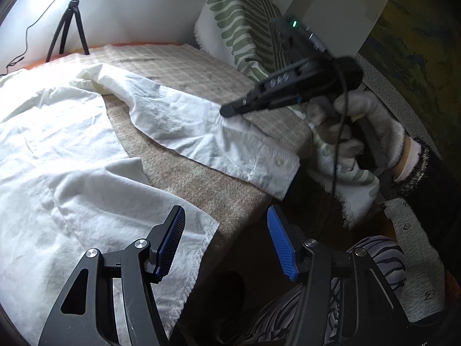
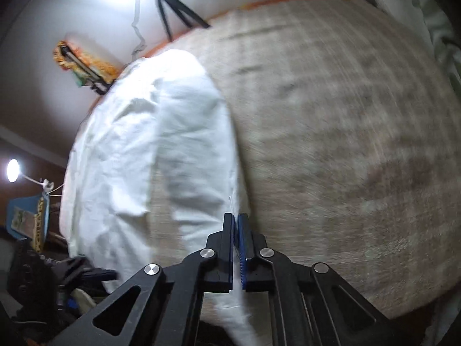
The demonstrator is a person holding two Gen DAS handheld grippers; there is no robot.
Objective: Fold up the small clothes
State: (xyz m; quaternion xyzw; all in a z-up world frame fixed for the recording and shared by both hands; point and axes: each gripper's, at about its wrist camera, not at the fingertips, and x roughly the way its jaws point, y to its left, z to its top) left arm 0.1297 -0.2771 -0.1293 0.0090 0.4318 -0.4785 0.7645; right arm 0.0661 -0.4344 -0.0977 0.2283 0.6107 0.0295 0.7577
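Lying on the beige checked blanket, one white cotton shirt (sleeve outstretched); right claw pinches the sleeve, left claw gapes empty. One black tripod, one leaf-patterned cushion behind.

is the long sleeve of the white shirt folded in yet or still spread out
Spread out. The white cotton shirt's long sleeve stretches away from the body across the beige checked blanket, cuff at the edge.

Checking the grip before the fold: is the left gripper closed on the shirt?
No, the left gripper stands open above the white shirt's hem, nothing between its blue pads.
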